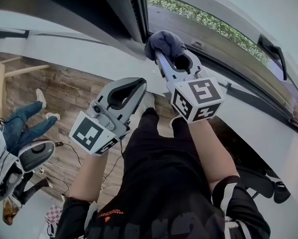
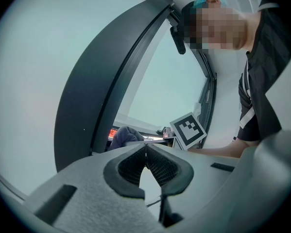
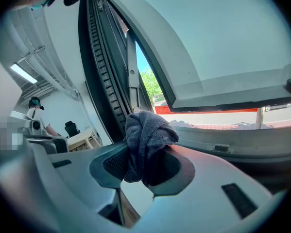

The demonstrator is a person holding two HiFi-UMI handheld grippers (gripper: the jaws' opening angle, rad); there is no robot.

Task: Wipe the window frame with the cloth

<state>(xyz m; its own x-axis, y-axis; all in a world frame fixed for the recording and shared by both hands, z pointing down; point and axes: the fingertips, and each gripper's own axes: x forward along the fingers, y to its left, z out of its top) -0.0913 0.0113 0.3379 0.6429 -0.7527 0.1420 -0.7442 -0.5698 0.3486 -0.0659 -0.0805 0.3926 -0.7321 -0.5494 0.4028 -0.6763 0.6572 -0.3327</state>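
A bunched dark grey-blue cloth (image 1: 164,44) is clamped in my right gripper (image 1: 161,54), which presses it against the lower corner of the dark window frame (image 1: 134,14). In the right gripper view the cloth (image 3: 146,140) bulges out between the jaws, right beside the frame's ribbed upright (image 3: 104,72). My left gripper (image 1: 134,86) hangs lower and to the left, jaws together and holding nothing. In the left gripper view its tips (image 2: 145,149) meet, with the cloth (image 2: 125,136) and the frame (image 2: 111,81) beyond.
The white sill (image 1: 89,54) runs below the frame. An opened sash with a dark handle (image 1: 273,51) slants at upper right. Far below lie wooden floor (image 1: 64,93), an iron-like device (image 1: 34,156) and a person in jeans (image 1: 24,121). Greenery (image 1: 208,19) shows outside.
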